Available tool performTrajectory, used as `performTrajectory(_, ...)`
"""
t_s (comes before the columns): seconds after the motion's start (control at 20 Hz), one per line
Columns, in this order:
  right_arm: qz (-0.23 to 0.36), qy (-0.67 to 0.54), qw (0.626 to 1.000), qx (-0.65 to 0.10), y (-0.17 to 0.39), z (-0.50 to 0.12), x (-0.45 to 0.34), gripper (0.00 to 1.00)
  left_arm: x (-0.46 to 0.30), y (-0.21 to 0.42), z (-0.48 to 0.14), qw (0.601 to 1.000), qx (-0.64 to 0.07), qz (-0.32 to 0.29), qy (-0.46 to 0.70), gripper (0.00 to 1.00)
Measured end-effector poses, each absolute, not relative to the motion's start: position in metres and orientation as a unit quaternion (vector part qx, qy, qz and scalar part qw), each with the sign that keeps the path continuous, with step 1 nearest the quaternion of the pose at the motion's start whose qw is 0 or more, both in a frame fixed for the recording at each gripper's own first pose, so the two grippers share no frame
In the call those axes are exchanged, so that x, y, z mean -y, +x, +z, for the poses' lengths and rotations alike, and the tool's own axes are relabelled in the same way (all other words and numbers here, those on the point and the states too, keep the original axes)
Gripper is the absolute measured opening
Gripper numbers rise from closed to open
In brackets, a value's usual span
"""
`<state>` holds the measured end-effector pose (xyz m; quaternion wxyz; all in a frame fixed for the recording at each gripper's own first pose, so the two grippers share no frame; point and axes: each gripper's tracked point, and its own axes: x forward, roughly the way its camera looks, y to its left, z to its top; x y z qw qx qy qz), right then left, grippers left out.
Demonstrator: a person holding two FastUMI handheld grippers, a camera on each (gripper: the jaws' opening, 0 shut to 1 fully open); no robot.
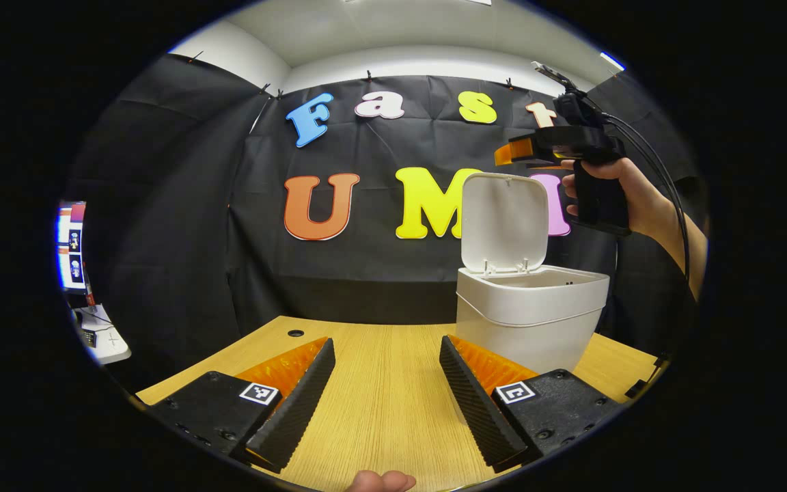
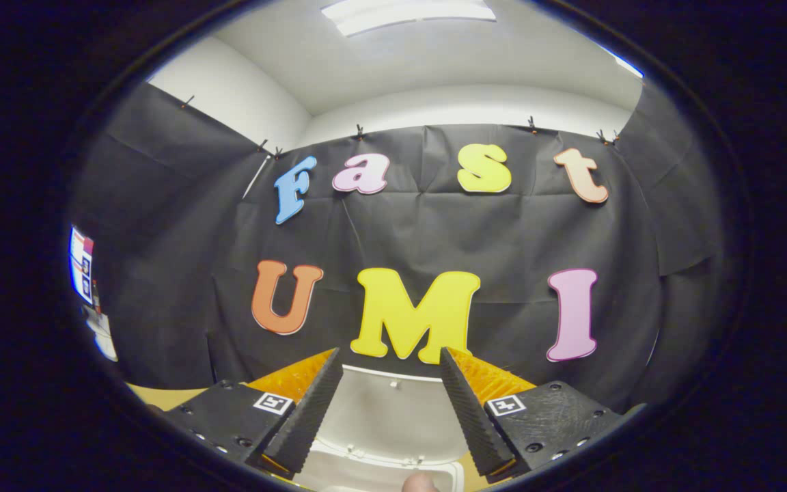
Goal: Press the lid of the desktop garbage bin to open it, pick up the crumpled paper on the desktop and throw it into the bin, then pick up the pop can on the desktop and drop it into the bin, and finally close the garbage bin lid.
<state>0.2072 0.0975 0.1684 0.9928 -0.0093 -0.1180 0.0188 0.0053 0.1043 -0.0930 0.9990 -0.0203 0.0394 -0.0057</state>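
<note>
The white garbage bin (image 1: pixel 530 314) stands on the wooden desk (image 1: pixel 387 410) to the right of centre, its lid (image 1: pixel 505 222) swung up and upright. My left gripper (image 1: pixel 387 342) hovers low over the desk, open, with nothing between its fingers and the bin just past its right finger. A hand holds my right gripper (image 1: pixel 511 153) high above the lid's top edge. In the right gripper view, that gripper (image 2: pixel 390 352) is open and empty, with the raised lid (image 2: pixel 383 413) and the bin's rim (image 2: pixel 373 471) right below its fingers.
A cable hole (image 1: pixel 296 333) sits in the desk near its far left edge. Off the desk to the left are a monitor (image 1: pixel 70 246) and a white stand (image 1: pixel 103 338). A black clamp (image 1: pixel 639 387) marks the desk's right edge behind the bin.
</note>
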Motion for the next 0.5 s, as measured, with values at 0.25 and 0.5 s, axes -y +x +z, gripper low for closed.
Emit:
performTrajectory(0.25, -0.008, 0.02, 0.992, 0.123, 0.234, 0.169, -0.083, 0.87, -0.114, 0.005, -0.092, 0.999, -0.039, 0.0, -0.016, 0.99)
performTrajectory(0.5, -0.021, 0.037, 0.994, 0.102, 0.241, 0.161, -0.071, 0.87, -0.111, 0.008, -0.091, 0.999, -0.038, -0.005, -0.016, 0.99)
